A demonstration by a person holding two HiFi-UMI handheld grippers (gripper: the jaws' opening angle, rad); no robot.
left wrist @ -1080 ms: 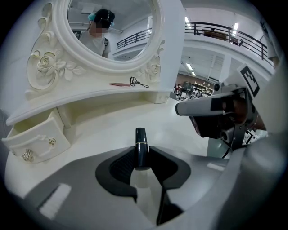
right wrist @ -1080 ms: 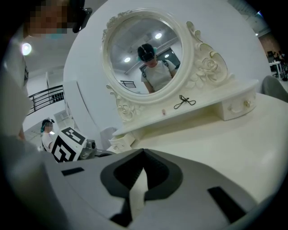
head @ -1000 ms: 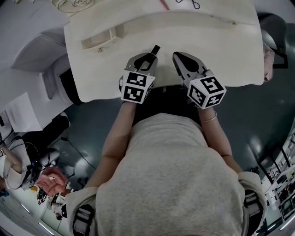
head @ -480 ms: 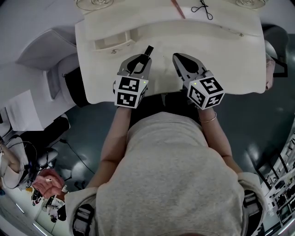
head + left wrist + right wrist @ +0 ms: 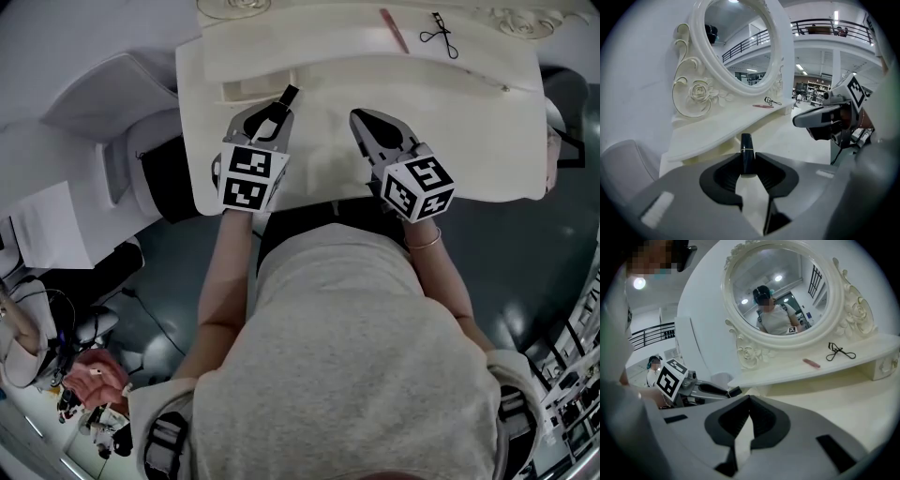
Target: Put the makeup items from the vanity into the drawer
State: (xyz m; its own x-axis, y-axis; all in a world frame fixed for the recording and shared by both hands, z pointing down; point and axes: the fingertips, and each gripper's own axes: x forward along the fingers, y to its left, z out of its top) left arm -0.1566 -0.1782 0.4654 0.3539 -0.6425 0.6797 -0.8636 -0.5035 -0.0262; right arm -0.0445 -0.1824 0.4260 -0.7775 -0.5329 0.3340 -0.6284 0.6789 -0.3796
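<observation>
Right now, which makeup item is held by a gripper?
The dark tube, in the left gripper; the pink stick and eyelash curler lie on the shelf.

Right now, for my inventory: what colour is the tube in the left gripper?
Black tube with a thin light band; clearest in left gripper view.

Left gripper (image 5: 277, 110) pinches a dark tube (image 5: 746, 153); right gripper (image 5: 356, 116) seemingly closed, empty
</observation>
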